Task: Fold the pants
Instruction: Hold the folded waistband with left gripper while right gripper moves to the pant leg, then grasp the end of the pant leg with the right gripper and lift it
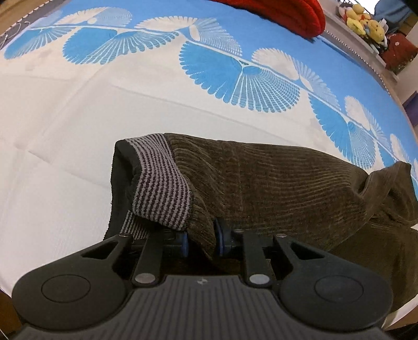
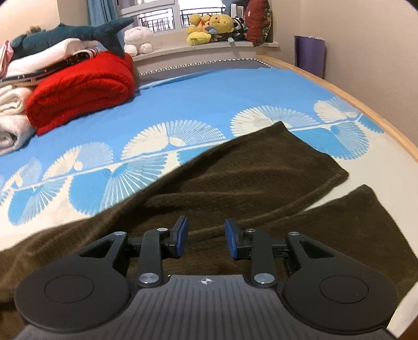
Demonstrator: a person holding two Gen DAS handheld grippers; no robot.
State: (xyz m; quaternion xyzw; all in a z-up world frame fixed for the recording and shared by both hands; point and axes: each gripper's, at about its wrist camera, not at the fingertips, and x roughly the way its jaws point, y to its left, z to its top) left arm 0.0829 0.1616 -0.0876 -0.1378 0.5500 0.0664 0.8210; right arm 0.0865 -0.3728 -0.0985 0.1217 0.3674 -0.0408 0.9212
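Brown pants [image 2: 235, 177] spread on the bed [image 2: 222, 86].
Left tool [image 1: 201, 242] clamps the waistband fold at lower centre; right tool [image 2: 206, 238] hovers over the legs, jaws apart.

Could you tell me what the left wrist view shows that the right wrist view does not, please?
Only the left wrist view shows the striped waistband and the left gripper shut on the pants.

Only the right wrist view shows both pant leg ends, the open right gripper above the fabric, the toy shark and the window.

Both show the blue patterned bedspread, the red blanket and the yellow plush toys.
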